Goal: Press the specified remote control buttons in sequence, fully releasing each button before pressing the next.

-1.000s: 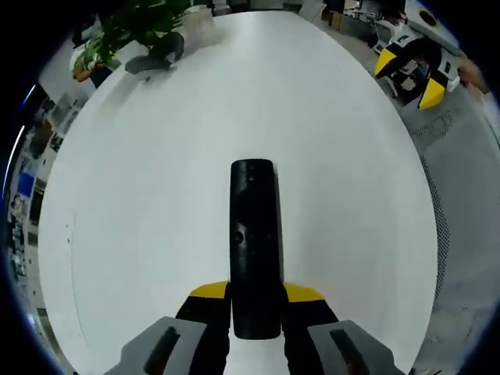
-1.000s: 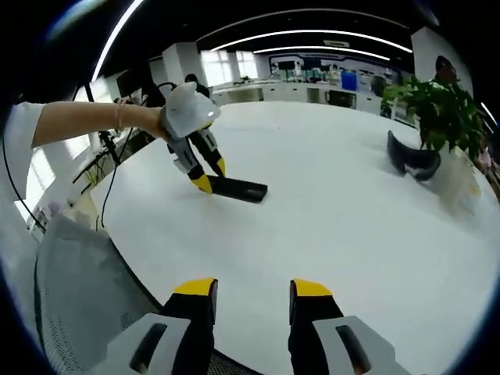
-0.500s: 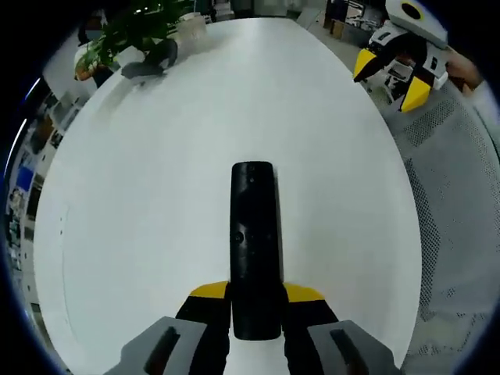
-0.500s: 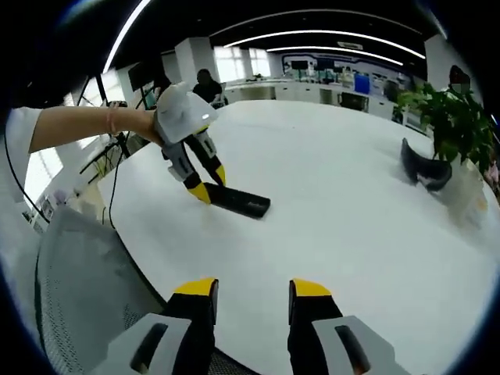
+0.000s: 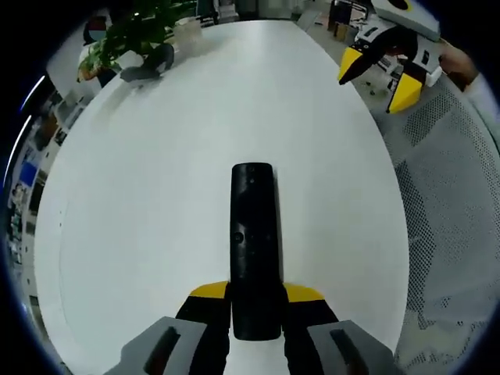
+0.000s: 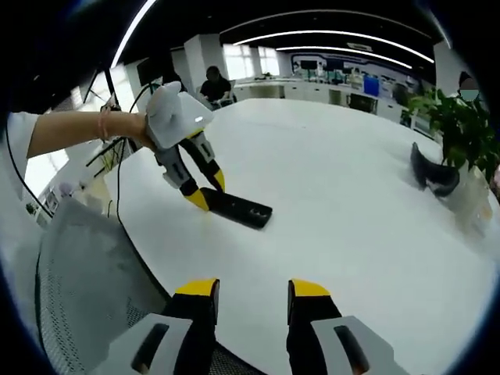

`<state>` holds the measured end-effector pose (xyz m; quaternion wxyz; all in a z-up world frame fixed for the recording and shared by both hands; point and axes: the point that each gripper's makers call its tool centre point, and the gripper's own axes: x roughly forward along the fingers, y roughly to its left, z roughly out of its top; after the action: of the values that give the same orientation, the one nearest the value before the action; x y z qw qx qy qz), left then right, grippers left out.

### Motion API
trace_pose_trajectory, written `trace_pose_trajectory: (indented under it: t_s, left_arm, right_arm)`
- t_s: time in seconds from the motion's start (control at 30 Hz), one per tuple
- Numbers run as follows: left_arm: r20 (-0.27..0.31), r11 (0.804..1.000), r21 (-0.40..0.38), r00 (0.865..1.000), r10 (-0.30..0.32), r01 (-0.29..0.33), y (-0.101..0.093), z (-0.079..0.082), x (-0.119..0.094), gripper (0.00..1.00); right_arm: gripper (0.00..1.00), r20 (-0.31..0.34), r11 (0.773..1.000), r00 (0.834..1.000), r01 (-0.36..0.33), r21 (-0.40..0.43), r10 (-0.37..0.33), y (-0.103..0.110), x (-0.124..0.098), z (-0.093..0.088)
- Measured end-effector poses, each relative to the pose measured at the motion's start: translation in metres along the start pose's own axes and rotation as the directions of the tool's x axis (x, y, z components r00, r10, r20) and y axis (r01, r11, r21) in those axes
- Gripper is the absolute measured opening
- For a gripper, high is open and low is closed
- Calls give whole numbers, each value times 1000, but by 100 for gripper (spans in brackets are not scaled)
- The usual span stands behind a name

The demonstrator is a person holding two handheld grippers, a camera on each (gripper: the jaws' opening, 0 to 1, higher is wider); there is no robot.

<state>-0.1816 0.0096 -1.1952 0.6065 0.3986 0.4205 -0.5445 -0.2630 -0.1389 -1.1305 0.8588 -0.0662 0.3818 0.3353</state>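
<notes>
The black remote control [image 5: 254,250] is being pinched at its near end between the yellow-tipped jaws of the left gripper [image 5: 255,295], with the rest of it lying flat on the white table [image 5: 156,195] and pointing away. In the right gripper view, the same remote control [image 6: 237,208] is being gripped at one end by the left gripper [image 6: 205,190]. The right gripper [image 6: 251,291] is being held spread and empty above the table's [image 6: 351,203] near edge, well apart from the remote.
</notes>
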Motion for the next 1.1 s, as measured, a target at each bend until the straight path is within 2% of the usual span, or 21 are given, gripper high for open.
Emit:
trace_pose_trajectory:
  t_s: [0.3, 0.6, 1.1]
  left_arm:
    - [23, 1000, -5, 1000, -13, 13, -23, -1, -1, 24]
    - [9, 1000, 18, 1000, -22, 22, -48, -3, -2, 24]
    - [50, 1000, 10, 998, -25, 25, -83, -6, -6, 24]
  right_arm:
    - [32, -11, 999, 1000, -20, -28, 20, 5, 4, 2]
    - [31, -36, 997, 999, -36, -69, 34, 8, 6, -1]
    - [28, -58, 991, 996, -70, -117, 63, 16, 10, -2]
